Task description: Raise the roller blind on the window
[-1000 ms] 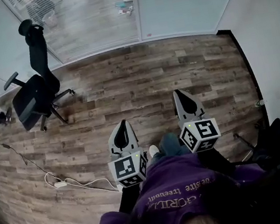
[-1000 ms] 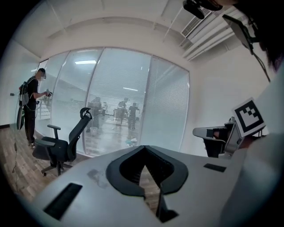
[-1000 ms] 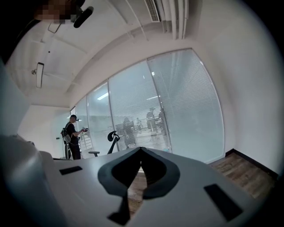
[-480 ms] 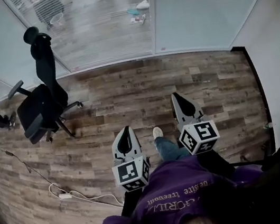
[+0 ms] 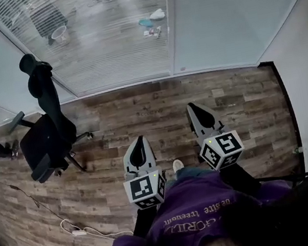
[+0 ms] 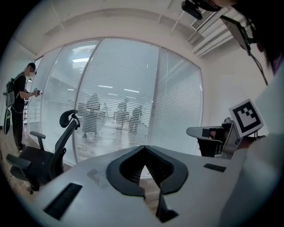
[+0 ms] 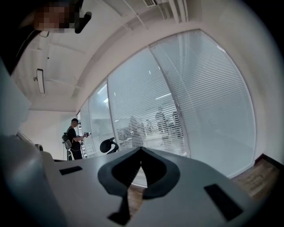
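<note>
Both hand-held grippers point toward the far window. The left hand-held gripper (image 5: 139,144) has its jaws closed tip to tip on nothing, and the right hand-held gripper (image 5: 194,110) is closed and empty too. The blind (image 5: 110,44) hangs lowered over the far glass, well apart from both. A black office chair (image 5: 46,132) stands on the wooden floor (image 5: 157,107), off to the left.

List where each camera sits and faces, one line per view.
Head view: on the head, looking down at floor, chair, blinds; shows purple top, left tool, right tool.
Left gripper view: on left tool, facing blinds over its shut jaws; right tool at right.
Right gripper view: on right tool, facing blinds over shut jaws.
Shared: all show the chair.
</note>
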### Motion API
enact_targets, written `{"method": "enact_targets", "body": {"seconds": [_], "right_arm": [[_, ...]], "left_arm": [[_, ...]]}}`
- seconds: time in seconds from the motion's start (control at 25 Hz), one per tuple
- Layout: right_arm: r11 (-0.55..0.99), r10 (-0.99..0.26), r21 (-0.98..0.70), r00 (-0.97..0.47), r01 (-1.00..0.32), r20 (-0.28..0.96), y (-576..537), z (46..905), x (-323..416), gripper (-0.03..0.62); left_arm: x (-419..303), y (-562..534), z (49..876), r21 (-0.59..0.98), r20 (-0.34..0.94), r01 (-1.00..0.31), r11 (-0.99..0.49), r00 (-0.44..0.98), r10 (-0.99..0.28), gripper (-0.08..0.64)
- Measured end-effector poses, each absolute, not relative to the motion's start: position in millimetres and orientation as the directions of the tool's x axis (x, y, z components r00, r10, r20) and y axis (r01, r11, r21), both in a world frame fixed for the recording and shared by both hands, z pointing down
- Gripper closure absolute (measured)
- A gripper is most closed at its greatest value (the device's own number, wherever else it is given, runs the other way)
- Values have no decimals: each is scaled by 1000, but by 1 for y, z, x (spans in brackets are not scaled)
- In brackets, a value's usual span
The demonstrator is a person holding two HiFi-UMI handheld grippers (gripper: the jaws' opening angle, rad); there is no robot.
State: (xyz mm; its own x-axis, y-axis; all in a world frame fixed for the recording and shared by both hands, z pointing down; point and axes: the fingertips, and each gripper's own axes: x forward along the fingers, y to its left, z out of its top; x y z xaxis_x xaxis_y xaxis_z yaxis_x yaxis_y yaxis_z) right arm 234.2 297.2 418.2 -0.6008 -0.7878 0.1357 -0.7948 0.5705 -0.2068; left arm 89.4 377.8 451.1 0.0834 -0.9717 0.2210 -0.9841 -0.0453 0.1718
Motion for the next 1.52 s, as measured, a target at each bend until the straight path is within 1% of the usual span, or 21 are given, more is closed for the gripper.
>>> {"method": "enact_targets", "body": {"seconds": [0.24, 0.44, 0.68, 0.84, 0.92, 1.08, 1.24, 1.36, 1.52], "right_arm": [[578, -778, -201, -608, -791, 158, 251, 430, 214, 595], [565, -782, -203, -598, -800, 179, 196, 439, 184, 595], [527, -819, -191, -555, -828, 149, 110, 434, 123, 595], [515, -843, -158, -531, -843, 84, 50, 412, 100, 595], [503, -855, -171, -517, -847, 41, 22, 401, 92, 595], [442, -893, -205, -451, -873, -7, -18, 391, 84, 595], [402, -913, -186, -407, -896, -12, -47, 389, 80, 595], [367, -929, -134, -370, -920, -7, -69, 391, 89, 595], [336, -942, -80, -333, -938, -46, -110, 381, 111, 595]], "left_arm": [[68, 333, 466, 198, 269, -980, -31, 84, -960, 560], [36, 283, 473, 215, 273, -976, -17, 77, -959, 560], [-32, 190, 470, 190, 254, -979, -76, 124, -959, 560], [-69, 123, 454, 162, 216, -981, -110, 144, -966, 560], [-83, 95, 449, 169, 207, -977, -127, 161, -965, 560], [-93, 53, 445, 249, 185, -954, -168, 217, -959, 560], [-92, 21, 449, 238, 199, -946, -222, 271, -942, 560], [-100, -1, 456, 238, 207, -947, -217, 267, -941, 560], [-114, -24, 461, 236, 218, -956, -174, 226, -949, 560]]}}
